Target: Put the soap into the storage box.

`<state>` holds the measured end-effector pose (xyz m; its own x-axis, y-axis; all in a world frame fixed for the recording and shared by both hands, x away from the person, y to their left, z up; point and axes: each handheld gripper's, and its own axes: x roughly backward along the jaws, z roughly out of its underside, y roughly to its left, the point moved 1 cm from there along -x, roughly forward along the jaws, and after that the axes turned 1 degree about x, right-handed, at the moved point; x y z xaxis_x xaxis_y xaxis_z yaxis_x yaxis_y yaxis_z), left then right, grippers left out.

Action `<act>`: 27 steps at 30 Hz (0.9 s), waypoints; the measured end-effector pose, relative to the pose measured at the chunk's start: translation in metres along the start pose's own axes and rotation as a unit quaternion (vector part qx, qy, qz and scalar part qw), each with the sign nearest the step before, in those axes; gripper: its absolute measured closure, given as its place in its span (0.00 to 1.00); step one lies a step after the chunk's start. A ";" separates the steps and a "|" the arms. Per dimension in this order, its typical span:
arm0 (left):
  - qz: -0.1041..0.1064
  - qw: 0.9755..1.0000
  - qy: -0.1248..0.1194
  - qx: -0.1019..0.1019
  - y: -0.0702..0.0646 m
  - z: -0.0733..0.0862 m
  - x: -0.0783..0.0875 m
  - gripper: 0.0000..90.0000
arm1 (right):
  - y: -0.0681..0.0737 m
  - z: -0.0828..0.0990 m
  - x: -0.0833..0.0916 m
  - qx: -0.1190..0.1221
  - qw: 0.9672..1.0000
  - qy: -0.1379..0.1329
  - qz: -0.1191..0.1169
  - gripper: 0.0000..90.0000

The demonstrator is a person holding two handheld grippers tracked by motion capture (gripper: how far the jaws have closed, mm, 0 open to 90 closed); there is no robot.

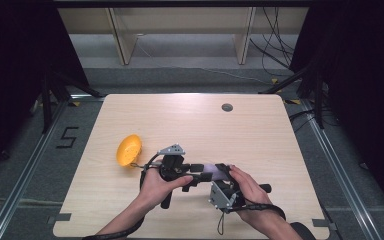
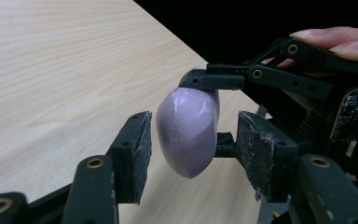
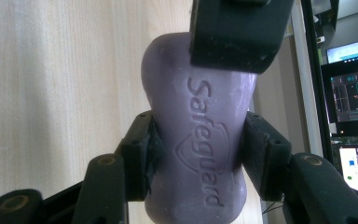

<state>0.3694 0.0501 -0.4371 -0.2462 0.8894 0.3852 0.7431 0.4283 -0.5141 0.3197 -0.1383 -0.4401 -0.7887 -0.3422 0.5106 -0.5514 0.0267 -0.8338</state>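
right gripper view: right tool [image 3: 193,144] clamps a smooth, waisted purple soap bar [image 3: 198,140]; left tool [image 2: 193,144] straddles it, pads apart.

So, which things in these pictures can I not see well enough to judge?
- Soap bar: in the high view the hands and both grippers cover most of it.
- Soap's far end: in the right gripper view, the left gripper's jaw lies across it.
- Left gripper: in its own view the soap sits between its jaws with gaps showing; contact on the far face cannot be judged.
- Yellow object: too small in the high view to identify.
- Round spot on the table: too small to identify.
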 end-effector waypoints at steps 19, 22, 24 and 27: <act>0.016 1.000 0.003 0.022 0.005 0.000 -0.009 0.57 | 0.000 -0.008 0.002 -0.001 1.000 -0.015 0.014 0.56; 0.015 1.000 0.005 0.023 0.005 0.001 -0.009 0.60 | -0.001 -0.009 0.003 0.007 1.000 -0.017 0.012 0.56; 0.015 1.000 0.007 0.024 0.005 0.001 -0.009 0.61 | 0.000 -0.009 0.003 0.008 1.000 -0.016 0.013 0.56; 0.016 1.000 0.008 0.021 0.005 0.001 -0.007 0.64 | 0.004 -0.008 0.003 -0.021 1.000 -0.016 0.012 0.56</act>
<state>0.3740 0.0461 -0.4428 -0.2116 0.9003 0.3803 0.7242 0.4057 -0.5576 0.3133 -0.1317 -0.4401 -0.7928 -0.3713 0.4833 -0.5443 0.0747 -0.8355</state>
